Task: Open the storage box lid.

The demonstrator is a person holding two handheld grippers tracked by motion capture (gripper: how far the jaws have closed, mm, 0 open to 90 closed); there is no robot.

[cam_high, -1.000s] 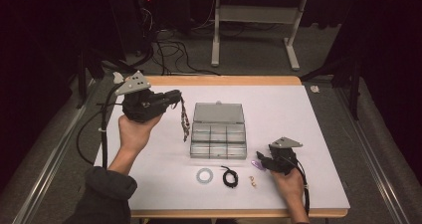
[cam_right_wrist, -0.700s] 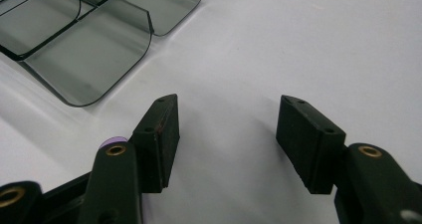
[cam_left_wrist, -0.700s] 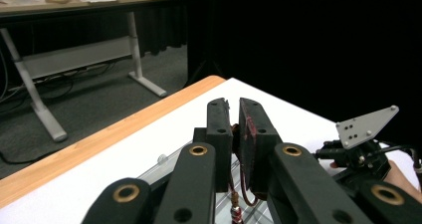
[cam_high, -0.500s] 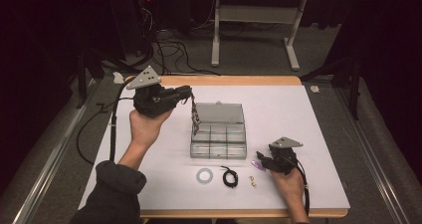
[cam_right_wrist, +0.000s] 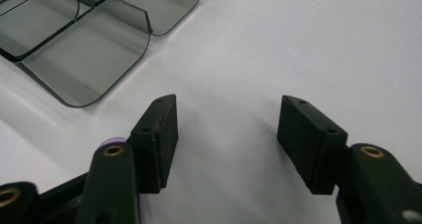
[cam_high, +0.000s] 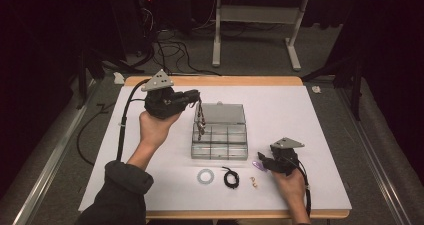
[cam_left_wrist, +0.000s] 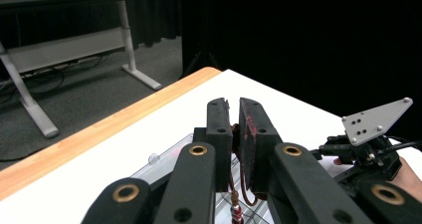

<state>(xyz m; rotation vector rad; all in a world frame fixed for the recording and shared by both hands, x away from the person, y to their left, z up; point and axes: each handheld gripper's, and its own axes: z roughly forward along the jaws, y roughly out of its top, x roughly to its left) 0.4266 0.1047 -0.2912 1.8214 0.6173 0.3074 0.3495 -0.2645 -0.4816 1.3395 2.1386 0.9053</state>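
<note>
Two grippers were at work on the white table (cam_high: 310,115). Left of frame centre in the high view, the left gripper (cam_high: 196,96) was clamped on a beaded string (cam_high: 200,122) dangling over the clear compartment box's (cam_high: 220,135) left side. At lower right, the right gripper (cam_high: 261,160) rested with jaws spread and nothing between them, beside a purple piece (cam_high: 257,163).
</note>
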